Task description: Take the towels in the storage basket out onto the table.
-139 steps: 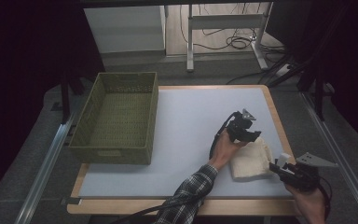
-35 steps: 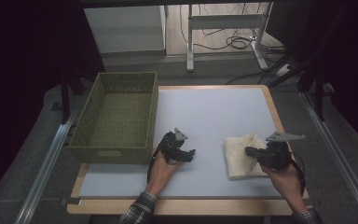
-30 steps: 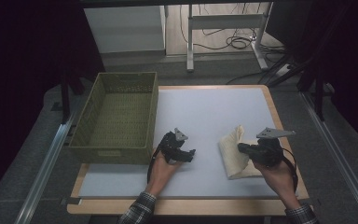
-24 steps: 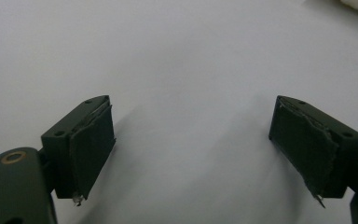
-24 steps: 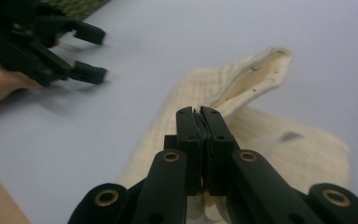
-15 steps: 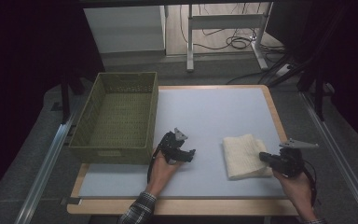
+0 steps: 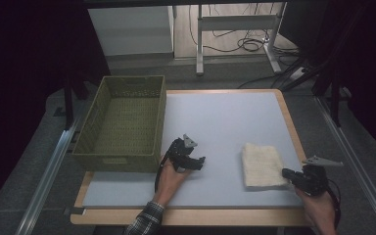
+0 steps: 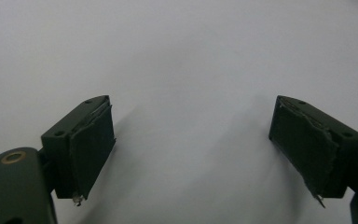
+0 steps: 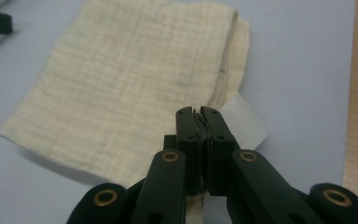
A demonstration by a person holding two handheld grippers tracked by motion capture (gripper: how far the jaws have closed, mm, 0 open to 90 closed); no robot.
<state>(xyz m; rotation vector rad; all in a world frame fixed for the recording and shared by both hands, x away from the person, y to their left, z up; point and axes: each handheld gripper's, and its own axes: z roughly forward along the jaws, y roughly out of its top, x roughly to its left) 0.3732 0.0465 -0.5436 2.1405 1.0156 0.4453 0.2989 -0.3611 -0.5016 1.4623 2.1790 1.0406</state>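
step: folding the cloth (image 7: 263, 165) | left gripper (image 7: 192, 161) open, empty, resting on the worktop (image 7: 215, 117), basket (image 7: 122, 122) to its left | right gripper (image 9: 199, 116) pinched shut on the cloth's near corner | next: we judge a lift-and-carry across.

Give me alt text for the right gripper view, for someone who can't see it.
The right gripper has its two black jaws shut together on the near edge of a folded cream cloth lying on a pale blue table. A white tag sticks out from under the cloth beside the jaws.
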